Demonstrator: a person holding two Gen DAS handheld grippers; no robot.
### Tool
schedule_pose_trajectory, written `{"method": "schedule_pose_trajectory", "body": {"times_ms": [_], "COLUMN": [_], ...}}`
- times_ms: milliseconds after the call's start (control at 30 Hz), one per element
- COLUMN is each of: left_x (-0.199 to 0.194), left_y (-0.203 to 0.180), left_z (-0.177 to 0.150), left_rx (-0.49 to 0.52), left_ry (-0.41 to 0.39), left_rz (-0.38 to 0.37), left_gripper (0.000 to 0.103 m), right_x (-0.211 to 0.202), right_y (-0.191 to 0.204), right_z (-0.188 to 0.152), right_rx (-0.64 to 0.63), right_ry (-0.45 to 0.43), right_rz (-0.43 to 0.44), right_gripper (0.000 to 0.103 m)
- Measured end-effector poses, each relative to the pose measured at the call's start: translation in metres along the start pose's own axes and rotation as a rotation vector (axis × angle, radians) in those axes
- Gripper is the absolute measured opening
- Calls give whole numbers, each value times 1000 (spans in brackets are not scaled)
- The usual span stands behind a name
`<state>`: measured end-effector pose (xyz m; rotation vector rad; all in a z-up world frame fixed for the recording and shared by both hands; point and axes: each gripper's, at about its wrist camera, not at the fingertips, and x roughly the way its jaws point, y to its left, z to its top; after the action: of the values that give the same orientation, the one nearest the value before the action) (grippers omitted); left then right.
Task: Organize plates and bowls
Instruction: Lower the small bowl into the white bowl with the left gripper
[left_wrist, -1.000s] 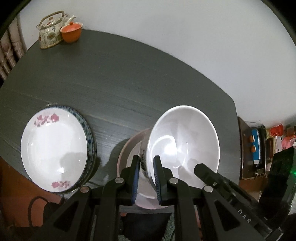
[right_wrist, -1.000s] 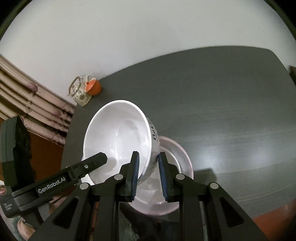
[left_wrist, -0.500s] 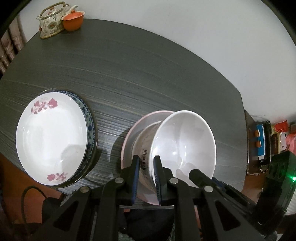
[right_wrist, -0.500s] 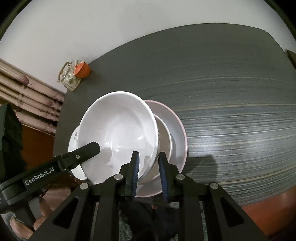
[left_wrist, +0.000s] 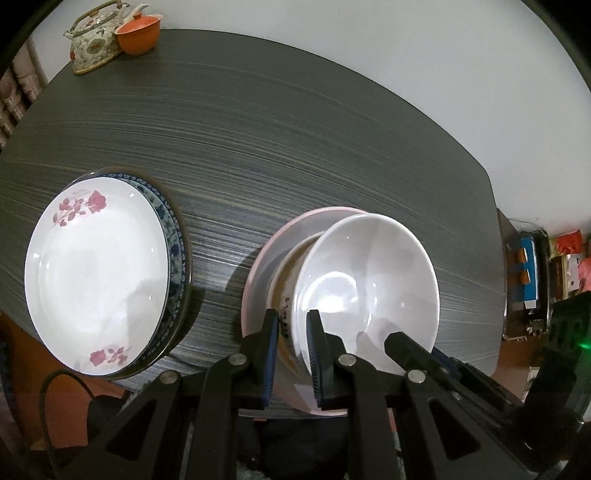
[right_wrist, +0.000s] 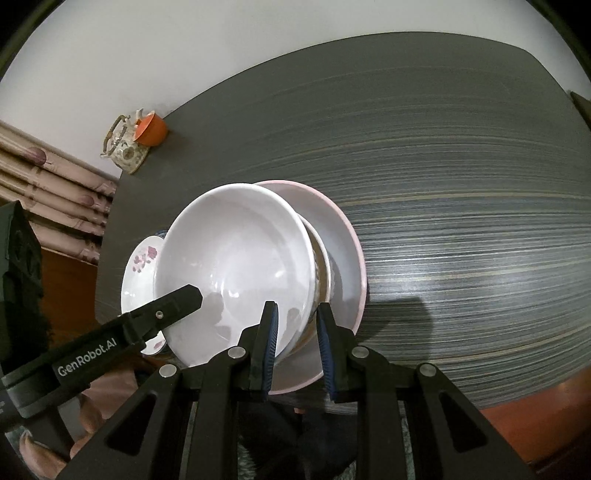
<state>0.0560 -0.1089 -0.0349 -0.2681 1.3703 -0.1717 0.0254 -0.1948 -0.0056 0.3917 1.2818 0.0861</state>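
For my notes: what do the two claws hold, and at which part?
Both hold the white bowl by its rim: left claw and right claw on opposite sides.

Teapot (left_wrist: 94, 40), orange cup (left_wrist: 138, 35), perhaps touching.

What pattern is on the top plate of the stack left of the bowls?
White plate with pink-red flower sprays near two opposite rim edges; clearest in the left wrist view.

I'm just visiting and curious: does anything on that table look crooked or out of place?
Only the white bowl looks odd. It sits tilted in the bowl beneath it on the pink plate, not nested level, because the left hand-held gripper and right hand-held gripper each clamp its rim. Nothing looks spilled or broken.
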Motion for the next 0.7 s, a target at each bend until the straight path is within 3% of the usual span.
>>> {"method": "schedule_pose_trajectory", "body": {"times_ms": [700], "left_x": [6], "left_y": [4], "left_z": [-1], "left_rx": [-11], "left_ry": [10], "left_rz": [-3], "left_gripper": [15], "right_x": [2], "right_y": [2], "right_z": [-1], "right_rx": [-7], "right_ry": [-9], "right_rz": [-1], "right_gripper": [29]}}
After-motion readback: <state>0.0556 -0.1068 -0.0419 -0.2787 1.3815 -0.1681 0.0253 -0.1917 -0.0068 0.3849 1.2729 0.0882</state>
